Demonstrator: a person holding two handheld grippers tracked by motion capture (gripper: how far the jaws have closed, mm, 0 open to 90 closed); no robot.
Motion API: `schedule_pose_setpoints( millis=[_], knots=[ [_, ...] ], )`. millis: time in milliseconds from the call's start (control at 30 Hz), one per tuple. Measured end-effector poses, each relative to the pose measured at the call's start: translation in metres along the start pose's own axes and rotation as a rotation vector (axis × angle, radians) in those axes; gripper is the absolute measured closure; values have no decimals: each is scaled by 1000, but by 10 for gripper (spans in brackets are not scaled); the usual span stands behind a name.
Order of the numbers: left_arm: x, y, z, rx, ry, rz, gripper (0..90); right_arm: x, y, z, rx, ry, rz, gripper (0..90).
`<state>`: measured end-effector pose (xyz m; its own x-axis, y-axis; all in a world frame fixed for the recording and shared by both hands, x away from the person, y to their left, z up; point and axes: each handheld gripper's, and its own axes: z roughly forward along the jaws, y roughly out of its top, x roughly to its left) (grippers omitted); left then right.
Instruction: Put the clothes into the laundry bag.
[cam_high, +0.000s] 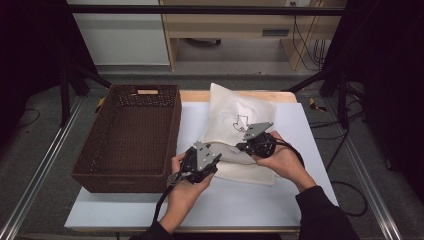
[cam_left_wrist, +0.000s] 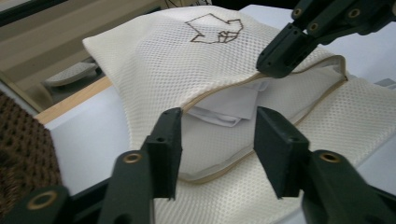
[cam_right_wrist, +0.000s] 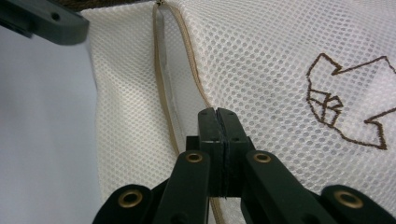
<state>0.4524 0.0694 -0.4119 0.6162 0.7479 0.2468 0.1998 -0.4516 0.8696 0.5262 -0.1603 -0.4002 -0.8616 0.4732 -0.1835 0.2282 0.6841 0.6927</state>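
The right gripper (cam_high: 246, 146) pinched the mesh bag's (cam_high: 235, 112) upper edge, lifting it so the spread left gripper (cam_high: 216, 156) (empty) faced the opening.

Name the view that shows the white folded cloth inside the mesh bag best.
The left gripper view: the white folded cloth shows through the mesh bag's open mouth. The high view gives a small pale sliver there; the right gripper view shows mesh and the edge.
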Motion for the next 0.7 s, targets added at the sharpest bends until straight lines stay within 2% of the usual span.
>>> schedule_pose_setpoints(
  millis=[133,267,367,567,700],
  knots=[
    [4,-8,-4,5,51,-7,366,2,-1,1,4,-2,-5,900],
    [4,-17,-6,27,85,-27,312,4,-5,2,7,1,-3,900],
    [4,-25,-4,56,127,-38,300,4,-8,3,9,4,-4,900],
    [2,-32,-1,76,107,-48,310,1,-15,3,12,6,1,900],
    [-1,-38,4,87,137,-53,325,-1,-18,1,10,4,9,900]
  ],
)
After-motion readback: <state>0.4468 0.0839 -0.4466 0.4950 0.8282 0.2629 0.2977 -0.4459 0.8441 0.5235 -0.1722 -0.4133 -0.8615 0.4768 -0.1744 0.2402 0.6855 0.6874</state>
